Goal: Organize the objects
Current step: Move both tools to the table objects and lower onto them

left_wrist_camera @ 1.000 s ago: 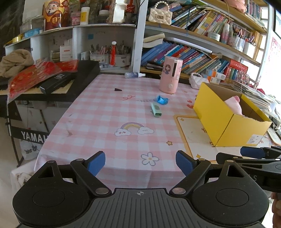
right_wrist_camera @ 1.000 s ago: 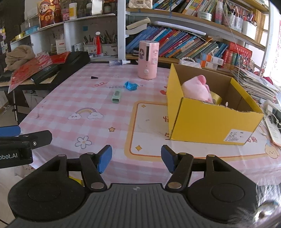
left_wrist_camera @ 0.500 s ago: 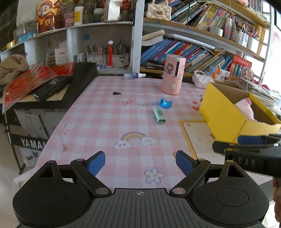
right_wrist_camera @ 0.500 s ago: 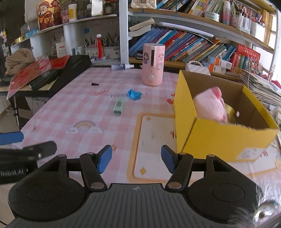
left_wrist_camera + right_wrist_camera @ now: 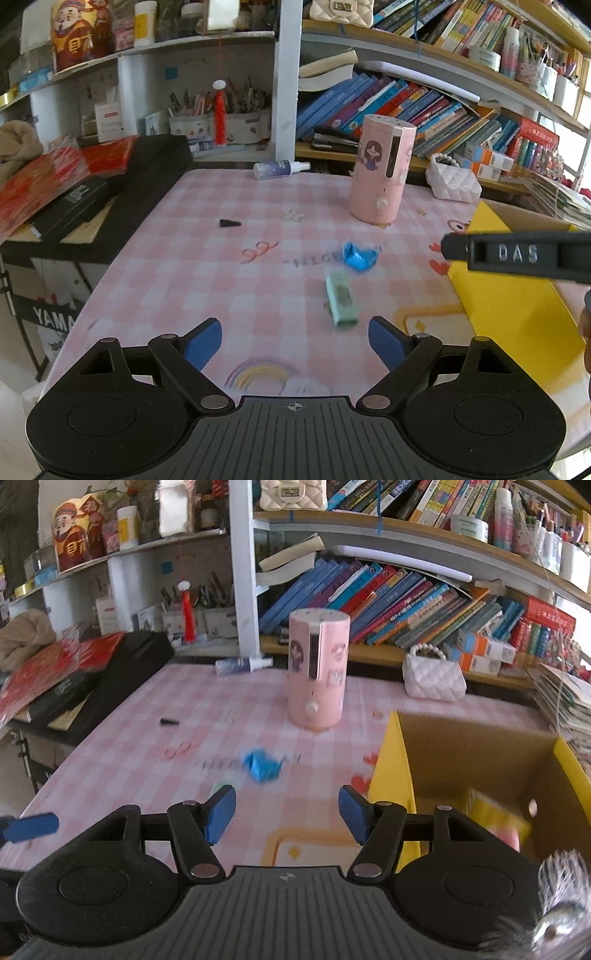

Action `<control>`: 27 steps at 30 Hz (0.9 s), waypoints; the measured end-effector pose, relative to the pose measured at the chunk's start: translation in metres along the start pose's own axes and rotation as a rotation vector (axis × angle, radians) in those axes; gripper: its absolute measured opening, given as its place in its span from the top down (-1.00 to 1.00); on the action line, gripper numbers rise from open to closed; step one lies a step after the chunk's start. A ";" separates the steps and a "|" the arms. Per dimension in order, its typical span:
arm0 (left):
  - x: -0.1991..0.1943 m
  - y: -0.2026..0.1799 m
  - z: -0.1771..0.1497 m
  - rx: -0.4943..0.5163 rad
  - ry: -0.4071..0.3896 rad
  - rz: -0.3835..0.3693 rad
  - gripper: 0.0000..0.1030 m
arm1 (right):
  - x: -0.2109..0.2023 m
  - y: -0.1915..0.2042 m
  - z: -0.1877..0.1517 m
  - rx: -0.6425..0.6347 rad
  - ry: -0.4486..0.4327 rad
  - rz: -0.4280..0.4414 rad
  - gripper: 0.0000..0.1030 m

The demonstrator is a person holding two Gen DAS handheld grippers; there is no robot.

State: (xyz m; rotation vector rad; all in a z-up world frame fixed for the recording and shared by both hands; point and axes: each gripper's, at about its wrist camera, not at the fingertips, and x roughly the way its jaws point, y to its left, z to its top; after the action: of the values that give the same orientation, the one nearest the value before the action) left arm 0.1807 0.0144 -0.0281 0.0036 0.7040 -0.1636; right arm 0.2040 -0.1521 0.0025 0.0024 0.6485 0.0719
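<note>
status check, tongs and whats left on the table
Left tongs open, empty. Right tongs open, empty. Green eraser and blue wrapper loose on the pink cloth, yellow box beside them. Path to both clear.

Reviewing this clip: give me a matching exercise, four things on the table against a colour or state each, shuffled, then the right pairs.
Things:
1. tall cylinder
2. crumpled wrapper
3. flat eraser-like block
4. open box

Descriptions:
A. mint green, lying flat
B. yellow outside, brown cardboard inside
C. pink, standing upright
D. blue, beside the green block

Pairs: 1-C, 2-D, 3-A, 4-B
</note>
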 end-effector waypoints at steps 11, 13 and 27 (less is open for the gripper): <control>0.081 -0.023 0.027 0.035 0.079 -0.047 -0.21 | 0.073 -0.017 0.052 0.020 0.048 0.041 -0.08; 0.096 -0.025 0.025 0.032 0.118 -0.063 -0.08 | 0.084 -0.016 0.055 0.009 0.067 0.050 -0.08; 0.113 -0.015 0.012 -0.014 0.156 -0.044 0.55 | 0.138 0.003 0.051 -0.056 0.193 0.107 -0.07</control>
State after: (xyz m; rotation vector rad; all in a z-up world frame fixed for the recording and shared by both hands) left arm 0.2712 -0.0181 -0.0909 -0.0127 0.8617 -0.2023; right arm 0.3446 -0.1390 -0.0402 -0.0247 0.8391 0.1953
